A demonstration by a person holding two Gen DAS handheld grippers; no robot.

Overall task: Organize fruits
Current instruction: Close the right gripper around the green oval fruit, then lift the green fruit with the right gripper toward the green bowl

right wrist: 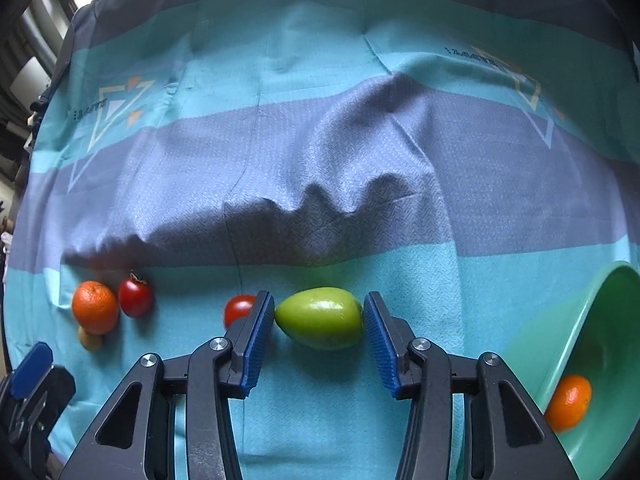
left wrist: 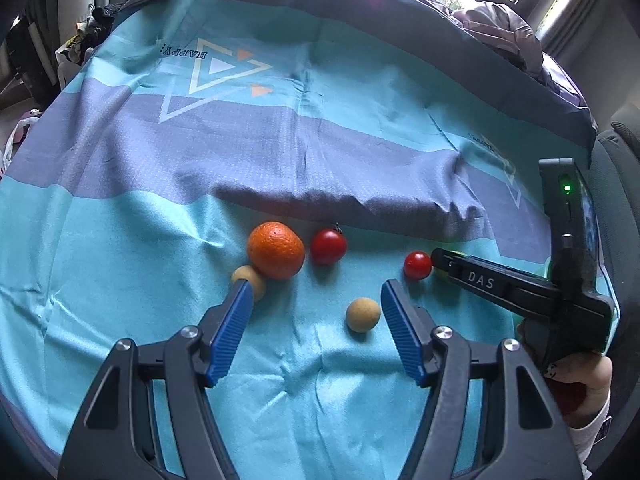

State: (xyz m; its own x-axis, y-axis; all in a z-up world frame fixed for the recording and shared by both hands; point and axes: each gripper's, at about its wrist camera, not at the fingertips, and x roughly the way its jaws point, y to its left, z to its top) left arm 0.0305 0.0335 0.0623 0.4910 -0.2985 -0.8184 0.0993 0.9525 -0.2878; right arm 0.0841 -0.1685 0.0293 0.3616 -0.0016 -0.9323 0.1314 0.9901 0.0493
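Note:
On the teal and grey cloth lie an orange [left wrist: 275,255], two red fruits [left wrist: 328,245] [left wrist: 417,265] and two tan balls [left wrist: 362,314] [left wrist: 250,280]. My left gripper [left wrist: 316,300] is open and empty above the cloth, the near tan ball just inside its right finger. My right gripper [right wrist: 319,318] is open around a green fruit [right wrist: 320,322], its pads close on both sides, not clamped. A green bowl [right wrist: 576,336] at the right holds another orange [right wrist: 569,402]. The right gripper also shows in the left wrist view [left wrist: 440,262].
The cloth has a raised grey fold [right wrist: 320,216] behind the fruit row. Bunched bedding [left wrist: 500,28] lies at the far edge under a window. The orange [right wrist: 95,306] and red fruits [right wrist: 136,296] [right wrist: 238,309] lie left of my right gripper.

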